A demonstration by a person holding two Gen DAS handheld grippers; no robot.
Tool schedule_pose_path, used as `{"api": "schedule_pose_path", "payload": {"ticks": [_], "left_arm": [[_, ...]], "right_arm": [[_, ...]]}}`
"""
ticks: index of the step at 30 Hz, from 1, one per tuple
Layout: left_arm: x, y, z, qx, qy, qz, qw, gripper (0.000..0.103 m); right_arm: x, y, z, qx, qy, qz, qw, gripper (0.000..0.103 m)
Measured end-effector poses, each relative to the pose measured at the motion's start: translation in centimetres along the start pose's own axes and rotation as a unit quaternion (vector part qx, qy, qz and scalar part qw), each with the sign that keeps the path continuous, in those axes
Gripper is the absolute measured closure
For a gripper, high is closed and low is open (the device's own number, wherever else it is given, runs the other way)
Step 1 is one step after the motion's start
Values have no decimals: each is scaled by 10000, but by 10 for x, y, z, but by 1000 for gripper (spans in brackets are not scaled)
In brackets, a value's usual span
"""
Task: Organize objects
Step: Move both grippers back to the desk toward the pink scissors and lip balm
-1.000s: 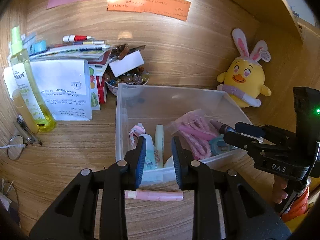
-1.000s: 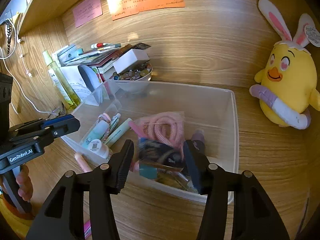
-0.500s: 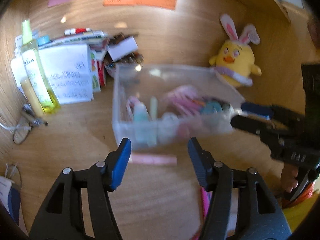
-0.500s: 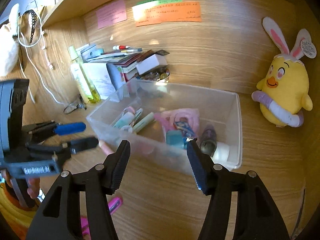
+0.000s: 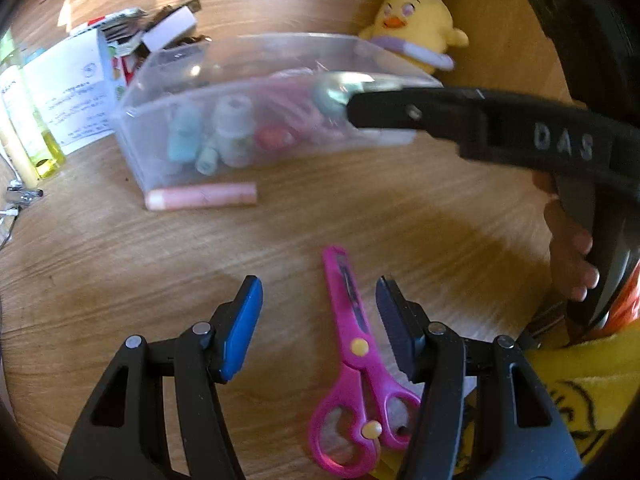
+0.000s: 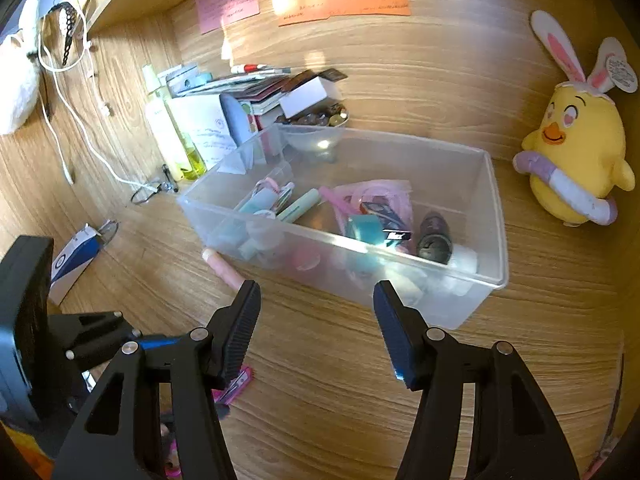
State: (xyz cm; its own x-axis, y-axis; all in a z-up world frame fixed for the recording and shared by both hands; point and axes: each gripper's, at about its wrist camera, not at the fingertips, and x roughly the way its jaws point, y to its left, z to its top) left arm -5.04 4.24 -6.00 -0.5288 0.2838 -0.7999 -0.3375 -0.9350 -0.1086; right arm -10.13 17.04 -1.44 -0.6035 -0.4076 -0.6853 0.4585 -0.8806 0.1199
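Left hand-held gripper hangs low over the table, its jaws spread wide, nothing between the pads — and right below that gap lie the pink scissors, blades pointing away toward the bin, handles nearest the camera. Right hand-held gripper is spread just as wide and empty too, hovering in front of the near wall of the clear plastic bin; from the left wrist view its black body crosses in front of the bin's right end.

Big picture first: the wooden table runs under everything, and the bin sits in the middle of it, holding a jumble of small things — a pale green tube, a pink bag, a teal item, a dark round bottle. Off to the right, well apart from the bin, the yellow chick plush with rabbit ears leans by the back panel. On the left a stack of books and papers stands behind the bin, with a yellow-green bottle beside it.

Down to the small stuff: a pink stick lies flat on the table, just beside the bin's near wall, outside it.
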Motion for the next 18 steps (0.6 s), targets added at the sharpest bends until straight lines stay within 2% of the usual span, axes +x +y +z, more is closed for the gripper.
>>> {"api": "schedule_pose_path", "payload": {"ticks": [2,4,7,10,15,17,18], "left_arm": [[0,-3,-4,114,-74,99,9999,47],[-2,-5,-8,222,-144,210,9994,59],[-5,-2,-12,228,-188,179,9994,76],[-9,9,-15,73,-202,25,9998,82],[-16,32,-20,-86,-265,28,9996,87],[-18,40,-22,-159,-294,84,9994,88],[-19,45,-23,-207,-308,100,9993,88]], "right_arm": [[3,3,0,-42,40,25,10000,48],[7,7,-1,-102,84,51,9999,48],[17,14,1,-207,208,109,9995,48],[35,22,4,-344,380,177,9985,48],[70,42,12,-649,733,288,9948,48],[81,50,14,-777,805,293,9933,50],[84,53,14,-829,843,333,9924,55]]}}
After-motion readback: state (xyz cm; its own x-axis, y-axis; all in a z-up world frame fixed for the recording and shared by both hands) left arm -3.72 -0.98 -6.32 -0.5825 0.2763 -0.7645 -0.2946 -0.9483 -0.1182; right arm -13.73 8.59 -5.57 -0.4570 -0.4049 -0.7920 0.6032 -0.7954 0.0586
